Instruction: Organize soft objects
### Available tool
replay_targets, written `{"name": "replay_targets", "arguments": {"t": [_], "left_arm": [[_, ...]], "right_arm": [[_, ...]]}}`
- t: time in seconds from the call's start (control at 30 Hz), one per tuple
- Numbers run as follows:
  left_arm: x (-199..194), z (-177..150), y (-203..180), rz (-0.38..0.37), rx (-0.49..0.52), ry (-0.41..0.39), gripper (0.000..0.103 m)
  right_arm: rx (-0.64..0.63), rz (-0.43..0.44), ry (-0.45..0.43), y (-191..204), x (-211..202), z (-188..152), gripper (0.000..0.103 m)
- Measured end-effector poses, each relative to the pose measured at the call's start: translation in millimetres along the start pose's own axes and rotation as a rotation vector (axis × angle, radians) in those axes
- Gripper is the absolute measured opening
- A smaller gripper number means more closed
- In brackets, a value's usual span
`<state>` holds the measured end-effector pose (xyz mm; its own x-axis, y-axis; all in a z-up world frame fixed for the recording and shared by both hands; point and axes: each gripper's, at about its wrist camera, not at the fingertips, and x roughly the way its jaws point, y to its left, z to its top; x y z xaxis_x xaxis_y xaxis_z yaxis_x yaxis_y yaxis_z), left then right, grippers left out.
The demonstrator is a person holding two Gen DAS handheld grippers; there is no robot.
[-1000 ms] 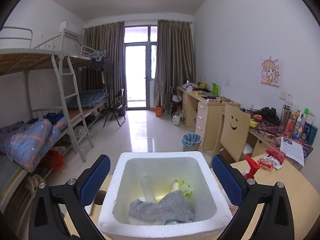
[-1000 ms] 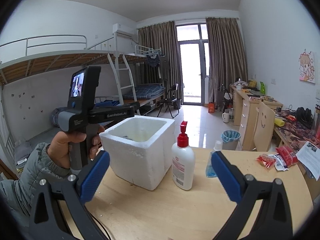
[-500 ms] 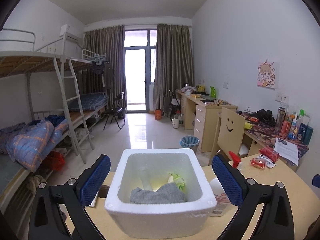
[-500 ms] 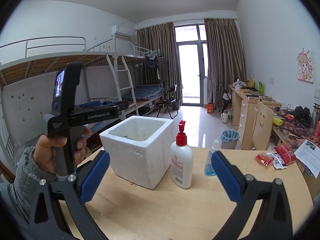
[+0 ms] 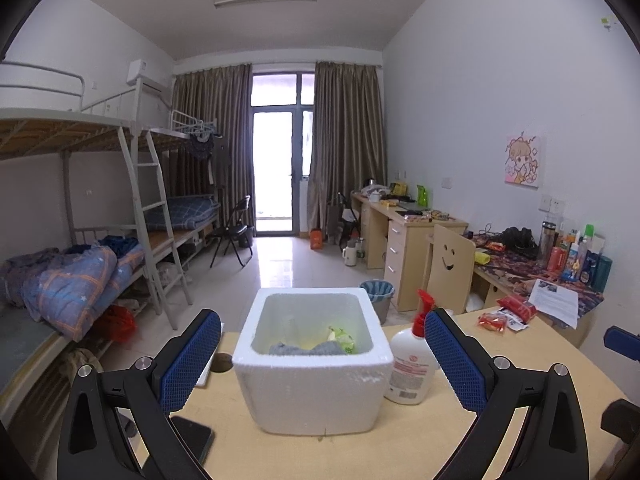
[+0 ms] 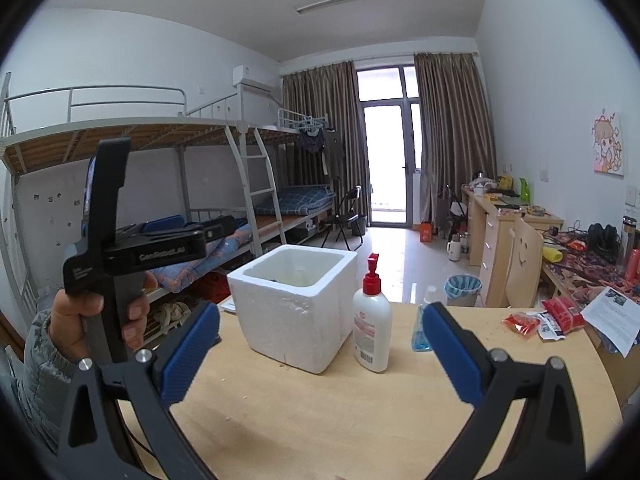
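Note:
A white foam box [image 5: 312, 364] stands on the wooden table [image 5: 400, 440]; it also shows in the right wrist view [image 6: 294, 306]. Inside it lie a grey cloth [image 5: 308, 348] and a yellow-green soft item [image 5: 340, 338]. My left gripper [image 5: 320, 364] is open and empty, held back from the box's near side. My right gripper [image 6: 320, 354] is open and empty above the table, in front of the box. The left gripper's body shows in a hand [image 6: 100, 308] at the left of the right wrist view.
A white pump bottle with a red top [image 5: 412, 364] [image 6: 372, 322] stands right of the box. A small blue bottle [image 6: 422, 330] stands beside it. Red snack packets [image 6: 540, 320] and a paper [image 6: 616, 316] lie at the far right. A dark phone [image 5: 192, 440] lies at the near left.
My left gripper has pulled back and away from over the box, so the box now looks smaller and lower. My right gripper has barely moved.

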<state>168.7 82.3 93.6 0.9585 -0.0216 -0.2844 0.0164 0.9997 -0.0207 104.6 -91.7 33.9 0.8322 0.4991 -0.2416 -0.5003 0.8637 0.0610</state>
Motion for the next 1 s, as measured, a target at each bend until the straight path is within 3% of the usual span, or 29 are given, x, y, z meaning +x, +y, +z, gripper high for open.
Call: {"name": "replay_targets", "arguments": {"t": [0.5, 1.0], "left_arm": [[-79.7, -13.3, -20.7, -0.005, 0.009, -0.052, 0.102], [-117.5, -45.3, -29.0, -0.017, 0.007, -0.073, 0.102]], "right_arm": [[-0.02, -0.016, -0.052, 14.7, -51.7, -2.1, 0.102], [-0.054, -0.082, -0.111, 26.8, -78.3, -19.6, 0.102]]}}
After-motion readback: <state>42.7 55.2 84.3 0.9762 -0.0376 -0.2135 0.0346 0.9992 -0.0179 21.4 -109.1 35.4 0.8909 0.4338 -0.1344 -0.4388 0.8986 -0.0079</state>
